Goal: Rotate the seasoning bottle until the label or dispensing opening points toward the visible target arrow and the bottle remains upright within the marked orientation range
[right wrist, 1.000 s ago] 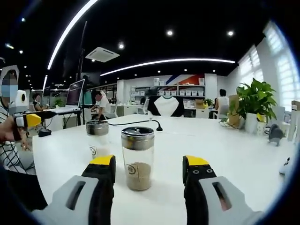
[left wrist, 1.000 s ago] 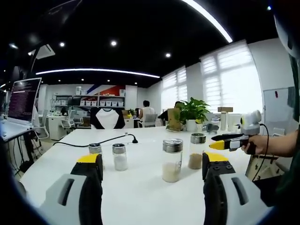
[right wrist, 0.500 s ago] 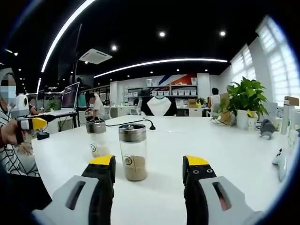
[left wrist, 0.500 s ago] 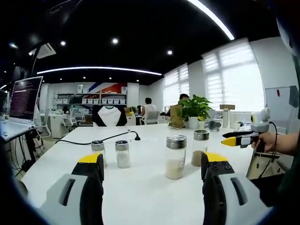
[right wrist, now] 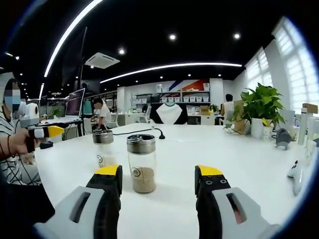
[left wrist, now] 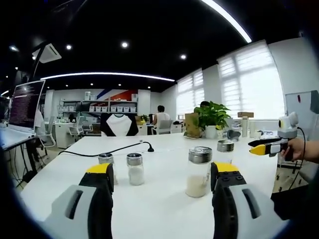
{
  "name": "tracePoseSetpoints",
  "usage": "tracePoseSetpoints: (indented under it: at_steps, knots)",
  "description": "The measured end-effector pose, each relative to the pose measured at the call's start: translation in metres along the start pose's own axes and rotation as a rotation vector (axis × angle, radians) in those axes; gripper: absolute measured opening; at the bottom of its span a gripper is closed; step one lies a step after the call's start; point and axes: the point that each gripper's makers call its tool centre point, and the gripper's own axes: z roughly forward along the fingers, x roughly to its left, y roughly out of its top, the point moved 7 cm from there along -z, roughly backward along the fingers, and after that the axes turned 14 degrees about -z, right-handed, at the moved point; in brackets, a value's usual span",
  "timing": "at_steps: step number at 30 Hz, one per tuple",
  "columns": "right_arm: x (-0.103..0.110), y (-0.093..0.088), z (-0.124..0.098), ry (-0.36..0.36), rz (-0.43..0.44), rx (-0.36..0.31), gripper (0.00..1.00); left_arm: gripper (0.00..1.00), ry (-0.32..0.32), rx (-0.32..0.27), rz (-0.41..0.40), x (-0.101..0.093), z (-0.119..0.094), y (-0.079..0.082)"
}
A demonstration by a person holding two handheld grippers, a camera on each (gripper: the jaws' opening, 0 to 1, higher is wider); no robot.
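While I look for readable writing, I find only a small round emblem on each glass of the two bottles in the right gripper view, too small to read. My left gripper [left wrist: 157, 186] hovers level over the white tabletop [left wrist: 159, 209] with its yellow-tipped fingers [left wrist: 98, 169] spread wide and holding nothing. My right gripper [right wrist: 157, 186] is posed the same way, fingers wide, nothing between them; in the left gripper view it comes in from the right, held in a hand [left wrist: 301, 148].

In the right gripper view the seasoning bottle [right wrist: 142, 163] stands upright on the tabletop just beyond the left finger, a clear cylinder with a metal lid and brown granules in its lower part. A second bottle [right wrist: 103, 147] with pale contents stands behind it to the left. In the left gripper view I see four such bottles in a row; the nearest one [left wrist: 199, 171] holds pale powder and stands just left of the right finger. A black cable [left wrist: 107, 150] runs across the far tabletop.
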Motion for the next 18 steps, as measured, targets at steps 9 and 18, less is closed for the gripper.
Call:
tracePoseSetpoints:
  at_steps: [9, 18]
  knots:
    - [0.002, 0.003, -0.002, 0.007, -0.002, -0.01, 0.59, 0.73, 0.016, 0.043, -0.035, 0.025, 0.044, -0.02]
    - [0.0, 0.003, -0.004, -0.002, 0.001, -0.006, 0.58, 0.71, 0.03, 0.071, -0.024, 0.046, 0.086, -0.032]
